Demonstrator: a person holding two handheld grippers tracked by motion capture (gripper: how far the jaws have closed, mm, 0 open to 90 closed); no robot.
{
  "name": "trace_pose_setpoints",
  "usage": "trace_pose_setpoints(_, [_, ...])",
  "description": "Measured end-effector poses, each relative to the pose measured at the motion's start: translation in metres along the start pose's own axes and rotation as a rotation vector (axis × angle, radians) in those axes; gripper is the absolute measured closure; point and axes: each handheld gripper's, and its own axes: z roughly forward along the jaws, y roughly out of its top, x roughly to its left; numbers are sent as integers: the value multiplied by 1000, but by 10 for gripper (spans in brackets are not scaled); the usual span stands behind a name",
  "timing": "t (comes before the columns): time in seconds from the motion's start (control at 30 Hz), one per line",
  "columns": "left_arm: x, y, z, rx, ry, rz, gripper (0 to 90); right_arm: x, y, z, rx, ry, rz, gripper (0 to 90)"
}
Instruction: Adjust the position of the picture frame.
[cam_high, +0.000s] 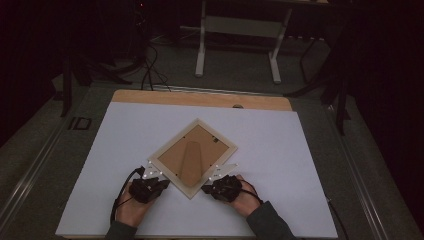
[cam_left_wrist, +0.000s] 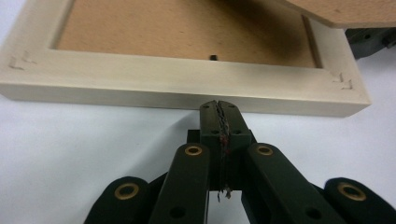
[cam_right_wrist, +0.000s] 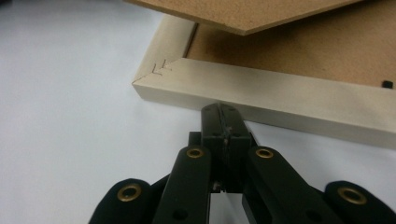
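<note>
A pale wooden picture frame (cam_high: 165, 151) lies face down on the white table top (cam_high: 280, 150), turned like a diamond, brown backing and easel stand (cam_high: 190, 162) facing up. My left gripper (cam_high: 163, 181) is shut, its tips against the frame's near-left edge. In the left gripper view the closed jaws (cam_left_wrist: 218, 106) meet the frame's side (cam_left_wrist: 187, 91), with nothing between them. My right gripper (cam_high: 205, 189) is shut too, at the near-right edge. In the right gripper view its tips (cam_right_wrist: 222, 109) touch the frame's side (cam_right_wrist: 289, 100) close to a corner. The stand's flap (cam_right_wrist: 243, 14) overhangs above.
A bare wooden strip (cam_high: 200, 98) runs along the table's far edge. Beyond it stands a white table base (cam_high: 237, 30) on a dark floor with cables (cam_high: 150, 65). White surface spreads left, right and behind the frame.
</note>
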Motion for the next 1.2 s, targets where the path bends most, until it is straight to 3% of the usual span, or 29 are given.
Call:
trace_pose_setpoints(0.33, [4, -1, 2, -3, 31, -20, 900, 2, 17, 18, -11, 10, -4, 900])
trace_pose_setpoints(0.53, [6, -2, 2, -9, 30, -40, 900, 0, 20, 13, -29, 5, -11, 900])
trace_pose_setpoints(0.57, [5, -2, 2, -9, 32, -45, 900, -5, 19, 1, -31, -25, -23, 900])
trace_pose_setpoints(0.67, [5, -2, 2, -11, 33, -49, 900, -13, 18, -8, -45, -48, -8, 900])
trace_pose_setpoints(0.73, [5, -2, 3, -15, 34, -54, 900, -28, 15, -17, -57, -87, 23, 900])
trace_pose_setpoints(0.93, [6, -2, 3, -16, 34, -61, 900, -60, 13, -28, -88, -181, 86, 900])
trace_pose_setpoints(1.07, [6, -2, 3, -17, 35, -64, 900, -74, 14, -31, -101, -221, 112, 899])
trace_pose_setpoints(1.2, [6, -2, 3, -16, 38, -64, 900, -108, 16, -40, -142, -299, 189, 899])
